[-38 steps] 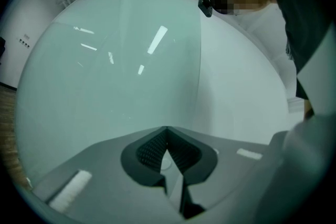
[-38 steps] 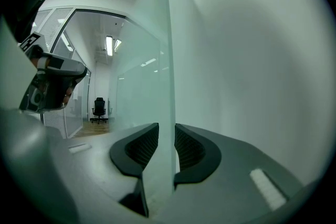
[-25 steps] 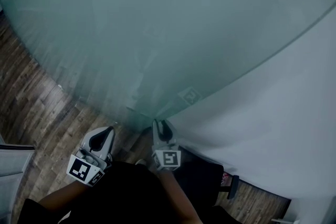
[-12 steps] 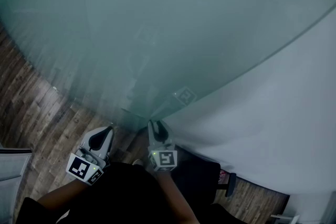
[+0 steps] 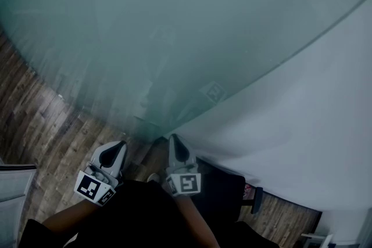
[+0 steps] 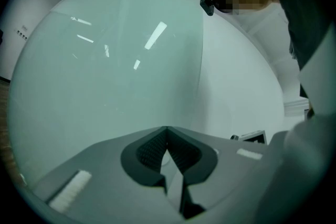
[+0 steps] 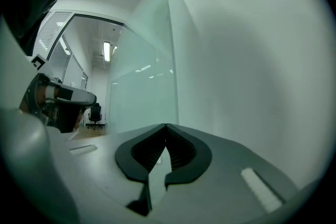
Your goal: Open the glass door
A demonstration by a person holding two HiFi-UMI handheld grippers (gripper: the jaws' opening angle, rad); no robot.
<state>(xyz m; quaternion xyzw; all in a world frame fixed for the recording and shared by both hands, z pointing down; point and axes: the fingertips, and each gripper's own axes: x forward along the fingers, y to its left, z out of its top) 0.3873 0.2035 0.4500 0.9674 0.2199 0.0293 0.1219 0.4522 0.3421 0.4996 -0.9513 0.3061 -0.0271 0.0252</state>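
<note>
The glass door point(image 5: 174, 20) ahead of both claws was cut off above; left gripper point(image 5: 120, 146) and right gripper point(image 5: 175, 141) were pressed together, empty.

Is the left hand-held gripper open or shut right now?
Shut: the left hand-held gripper shows its jaw tips meeting, nothing between them.

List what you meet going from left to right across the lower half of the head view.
wooden floor → left tool → right tool → white wall
</note>
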